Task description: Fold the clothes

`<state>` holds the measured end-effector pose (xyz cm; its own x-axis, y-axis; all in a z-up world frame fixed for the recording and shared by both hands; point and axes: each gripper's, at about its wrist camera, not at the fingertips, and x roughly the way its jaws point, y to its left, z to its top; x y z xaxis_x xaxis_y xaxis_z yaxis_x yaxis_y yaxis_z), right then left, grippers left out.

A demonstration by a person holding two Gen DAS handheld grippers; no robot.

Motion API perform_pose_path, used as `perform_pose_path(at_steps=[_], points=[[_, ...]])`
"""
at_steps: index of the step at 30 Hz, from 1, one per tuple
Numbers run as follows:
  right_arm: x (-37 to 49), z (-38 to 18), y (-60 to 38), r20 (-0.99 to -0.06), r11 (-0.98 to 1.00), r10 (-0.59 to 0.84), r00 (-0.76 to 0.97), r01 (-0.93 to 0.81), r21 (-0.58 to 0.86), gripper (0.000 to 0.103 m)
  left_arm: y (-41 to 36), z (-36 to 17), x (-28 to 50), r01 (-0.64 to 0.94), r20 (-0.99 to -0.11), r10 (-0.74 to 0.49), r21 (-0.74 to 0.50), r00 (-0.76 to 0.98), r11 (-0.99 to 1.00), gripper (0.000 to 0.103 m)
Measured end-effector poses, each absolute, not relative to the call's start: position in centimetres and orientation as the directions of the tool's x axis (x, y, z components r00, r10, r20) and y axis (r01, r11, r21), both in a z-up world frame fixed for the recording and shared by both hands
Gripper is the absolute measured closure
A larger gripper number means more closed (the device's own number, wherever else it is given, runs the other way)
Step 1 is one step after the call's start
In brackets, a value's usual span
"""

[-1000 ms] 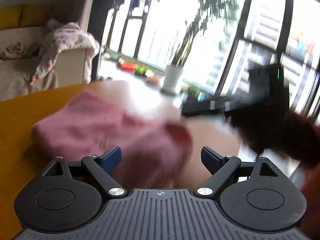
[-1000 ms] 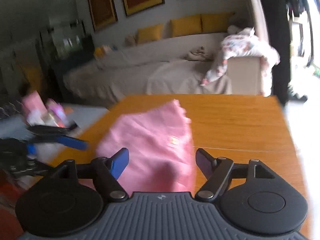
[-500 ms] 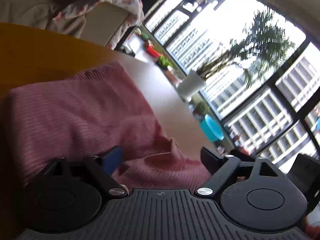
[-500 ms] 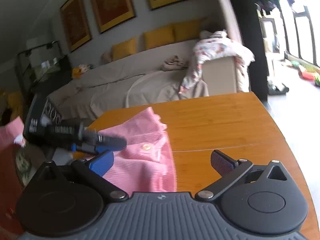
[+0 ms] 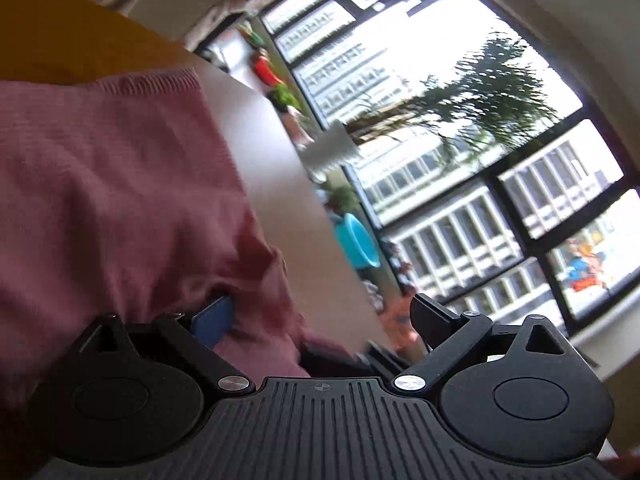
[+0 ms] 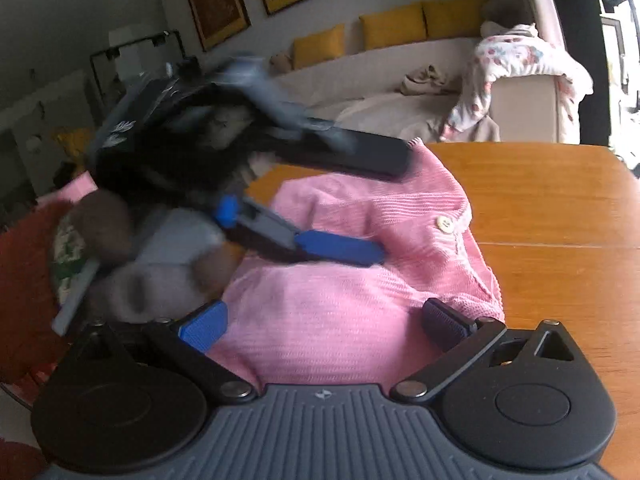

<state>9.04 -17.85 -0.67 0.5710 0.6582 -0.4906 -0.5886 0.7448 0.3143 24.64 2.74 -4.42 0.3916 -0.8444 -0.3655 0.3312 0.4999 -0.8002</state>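
Observation:
A pink ribbed garment (image 6: 360, 280) with a white button lies bunched on the wooden table (image 6: 560, 216). My right gripper (image 6: 324, 324) is open just above its near edge, cloth showing between the fingers. The left gripper (image 6: 390, 206) reaches in from the left, blurred and open, one finger above the cloth and the blue pad (image 6: 340, 246) low against it. In the left wrist view the garment (image 5: 120, 184) fills the left side. That gripper (image 5: 320, 320) stands open and rolled sideways, its blue pad (image 5: 212, 320) tucked against a fold.
A beige sofa (image 6: 400, 92) with yellow cushions and a floral cloth (image 6: 520, 60) over its arm stands behind the table. Large windows, a potted plant (image 5: 460, 96) and a turquoise bowl (image 5: 356, 240) lie past the table's far edge. A person's blurred hand (image 6: 160, 272) holds the left gripper.
The left gripper has swung in over the garment and rolled sideways, its pad now against a fold. The right gripper has come closer to the near edge of the cloth.

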Motion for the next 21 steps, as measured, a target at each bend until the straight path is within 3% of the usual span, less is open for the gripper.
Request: perform_pose_path(at_steps=[5, 10, 12, 17, 21], points=[[8.7, -1.5, -17.0, -0.534, 0.768, 0.623, 0.572, -0.576, 0.279, 0.0, 4.0, -4.1, 26.9, 0.219, -0.423, -0.739, -0.772, 0.525, 0.597, 0.011], [7.6, -0.8, -17.2, -0.558, 0.745, 0.613, 0.559, -0.644, 0.173, 0.0, 7.4, -2.2, 23.2, 0.245, -0.407, -0.698, -0.733, 0.589, 0.635, 0.005], [6.4, 0.0, -17.4, -0.552, 0.714, 0.612, 0.566, -0.696, 0.078, 0.0, 8.3, -1.1, 20.7, 0.297, -0.44, -0.661, -0.646, 0.608, 0.703, 0.004], [2.6, -0.3, -15.8, -0.607, 0.514, 0.52, 0.601, -0.788, -0.34, 0.0, 8.1, 0.7, 14.6, 0.411, -0.547, -0.539, -0.348, 0.64, 0.842, 0.002], [2.3, -1.5, -14.4, -0.658, 0.435, 0.485, 0.576, -0.812, -0.389, 0.006, 7.3, 1.7, 10.1, 0.538, -0.574, -0.505, -0.13, 0.644, 0.833, 0.001]])
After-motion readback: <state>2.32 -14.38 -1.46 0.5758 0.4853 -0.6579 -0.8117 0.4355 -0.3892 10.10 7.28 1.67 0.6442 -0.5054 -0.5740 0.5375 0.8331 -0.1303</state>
